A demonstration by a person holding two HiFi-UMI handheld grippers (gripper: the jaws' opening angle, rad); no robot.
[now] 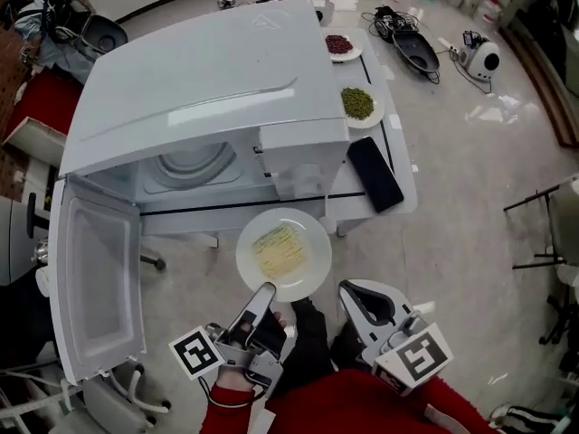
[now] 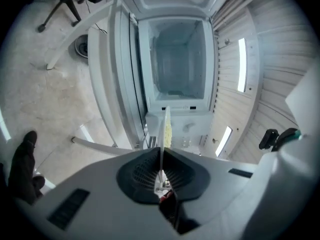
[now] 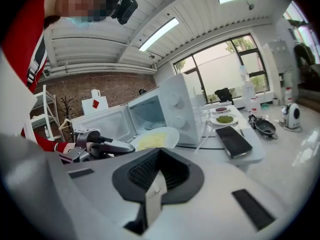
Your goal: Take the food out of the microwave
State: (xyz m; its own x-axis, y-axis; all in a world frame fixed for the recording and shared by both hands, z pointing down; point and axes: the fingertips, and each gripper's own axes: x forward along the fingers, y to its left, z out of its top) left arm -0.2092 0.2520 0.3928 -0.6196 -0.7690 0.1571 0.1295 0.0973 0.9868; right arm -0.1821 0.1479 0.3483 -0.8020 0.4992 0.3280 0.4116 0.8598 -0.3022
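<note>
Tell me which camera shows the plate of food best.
The head view: it looks down on the whole plate and its yellow food, with the left gripper clamped on the near rim. The left gripper view shows only a thin edge between the jaws; the right gripper view shows it slanted.

One microwave [image 1: 208,80] on one table [image 1: 405,165]. Three plates: a yellow-food plate [image 1: 308,269], a green-food plate [image 1: 378,111], a red-food plate [image 1: 355,54]. Two grippers, the left gripper [image 1: 263,293] and the right gripper [image 1: 347,290]. One black phone [image 1: 375,174] and, on the floor, one frying pan [image 1: 416,52].
</note>
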